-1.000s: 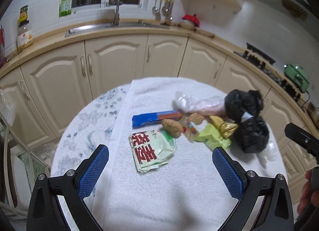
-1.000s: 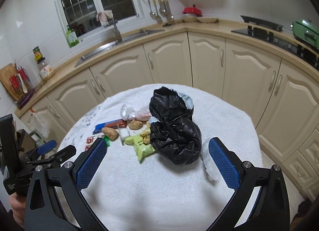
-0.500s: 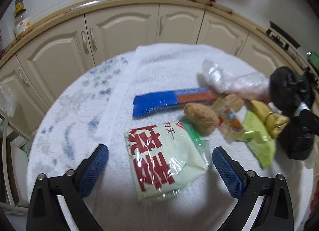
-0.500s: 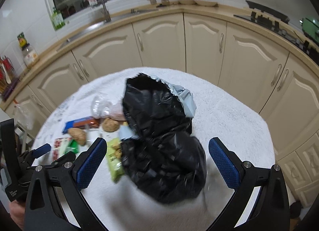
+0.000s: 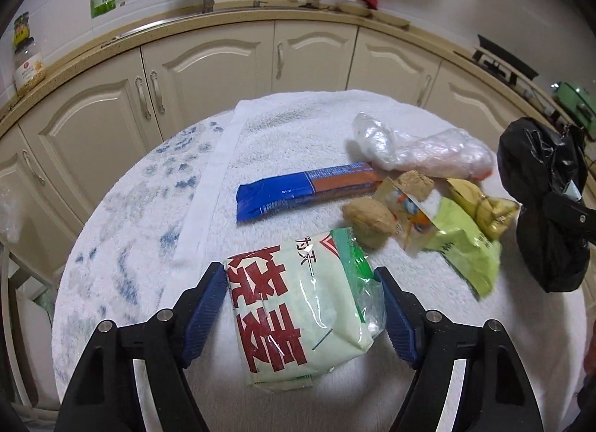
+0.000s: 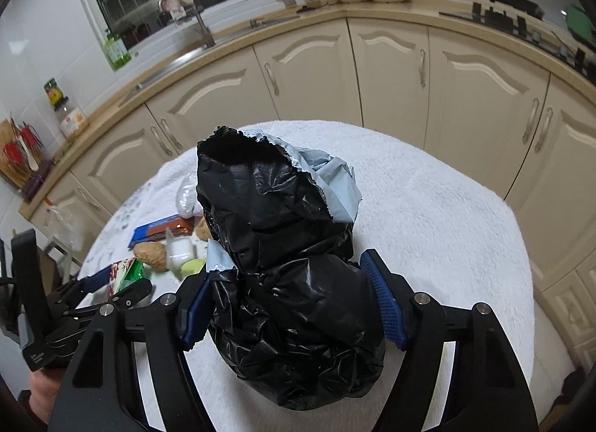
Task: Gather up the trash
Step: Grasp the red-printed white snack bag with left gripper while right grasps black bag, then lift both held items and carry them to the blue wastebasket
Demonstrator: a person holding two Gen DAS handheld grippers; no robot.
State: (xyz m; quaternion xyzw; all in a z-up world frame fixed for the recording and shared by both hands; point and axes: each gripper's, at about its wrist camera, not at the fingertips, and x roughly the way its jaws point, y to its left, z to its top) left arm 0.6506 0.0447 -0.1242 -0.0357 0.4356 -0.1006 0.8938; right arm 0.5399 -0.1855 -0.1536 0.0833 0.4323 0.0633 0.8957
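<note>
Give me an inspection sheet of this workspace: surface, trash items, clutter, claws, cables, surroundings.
Surface: round table under a white towel.
Job's things: black trash bag; green-white packet; blue wrapper; clear plastic; lime wrapper.
Clutter: nothing seen.
Claws: left claw, closing, pads against the packet; right claw, closing, pads against the bag.
Cables: nothing seen.
Surroundings: cream cabinets, sink, stove.

Both grippers dropped closer and their jaws have just been closing: left gripper (image 5: 301, 305) around the packet (image 5: 298, 316), right gripper (image 6: 288, 301) around the bag (image 6: 283, 283).
</note>
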